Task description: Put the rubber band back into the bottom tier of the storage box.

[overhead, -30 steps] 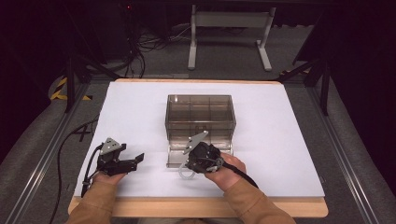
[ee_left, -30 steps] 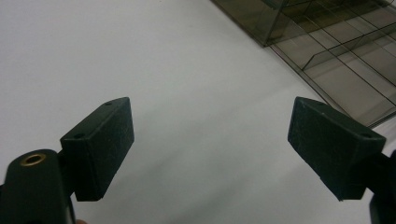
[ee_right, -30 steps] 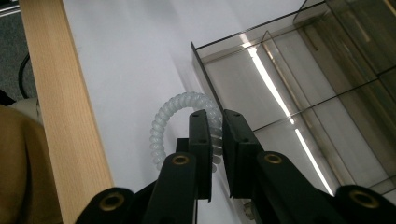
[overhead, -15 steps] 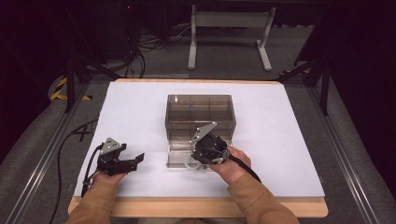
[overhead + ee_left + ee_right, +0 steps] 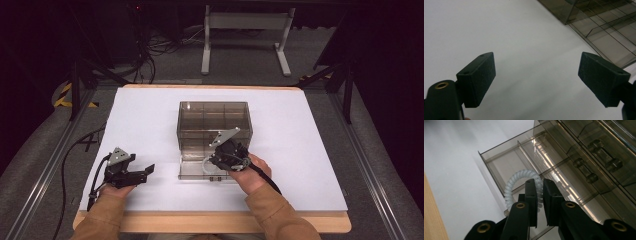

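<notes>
White coil [image 5: 522,185] pinched in right gripper [image 5: 539,185] over open drawer [image 5: 499,165], left gripper [image 5: 536,75] beside drawer, wide open, empty.

Pale white spiral coil hair tie [image 5: 521,185], a springy plastic ring, hanging tilted over the pulled-out bottom drawer [image 5: 499,161] of the smoky transparent plastic drawer cabinet [image 5: 215,122], pinched at its near edge, just above the drawer's front compartment
</notes>
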`<state>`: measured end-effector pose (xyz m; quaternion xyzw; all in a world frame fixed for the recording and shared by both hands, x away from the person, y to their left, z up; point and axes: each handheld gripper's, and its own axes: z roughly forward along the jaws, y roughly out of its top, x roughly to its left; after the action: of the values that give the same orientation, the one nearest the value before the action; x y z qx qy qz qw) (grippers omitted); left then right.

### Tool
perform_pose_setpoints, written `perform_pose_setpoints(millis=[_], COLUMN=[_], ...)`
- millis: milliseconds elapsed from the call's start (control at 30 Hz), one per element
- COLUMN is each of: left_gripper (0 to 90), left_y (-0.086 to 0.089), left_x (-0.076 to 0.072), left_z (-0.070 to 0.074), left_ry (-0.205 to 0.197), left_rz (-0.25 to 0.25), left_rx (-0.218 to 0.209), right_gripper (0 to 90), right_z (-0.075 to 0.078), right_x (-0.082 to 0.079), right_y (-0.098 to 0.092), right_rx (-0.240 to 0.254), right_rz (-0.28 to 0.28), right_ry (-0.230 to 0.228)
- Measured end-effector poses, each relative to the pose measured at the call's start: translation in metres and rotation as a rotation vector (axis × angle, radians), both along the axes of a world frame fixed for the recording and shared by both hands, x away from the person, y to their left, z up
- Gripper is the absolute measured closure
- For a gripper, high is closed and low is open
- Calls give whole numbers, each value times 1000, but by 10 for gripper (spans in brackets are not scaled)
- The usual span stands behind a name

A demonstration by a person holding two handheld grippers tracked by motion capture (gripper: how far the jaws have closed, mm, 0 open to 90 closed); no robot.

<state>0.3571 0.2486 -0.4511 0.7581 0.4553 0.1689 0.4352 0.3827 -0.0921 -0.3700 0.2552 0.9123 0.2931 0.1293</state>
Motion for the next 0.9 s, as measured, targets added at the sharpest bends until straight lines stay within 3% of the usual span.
perform_pose_setpoints(millis=[233, 567, 900], left_gripper=[153, 153, 152], left_y=[0, 0, 0], left_x=[0, 0, 0], left_z=[0, 0, 0], left_ry=[1, 2, 6], left_rz=[0, 0, -1], left_rx=[1, 2, 3], right_gripper=[827, 826, 825], right_z=[-5, -11, -20], right_x=[5, 8, 13], right_y=[-3, -5, -8], right_rx=[-2, -20, -27], right_rz=[-49, -65, -75], right_ry=[-6, -7, 25])
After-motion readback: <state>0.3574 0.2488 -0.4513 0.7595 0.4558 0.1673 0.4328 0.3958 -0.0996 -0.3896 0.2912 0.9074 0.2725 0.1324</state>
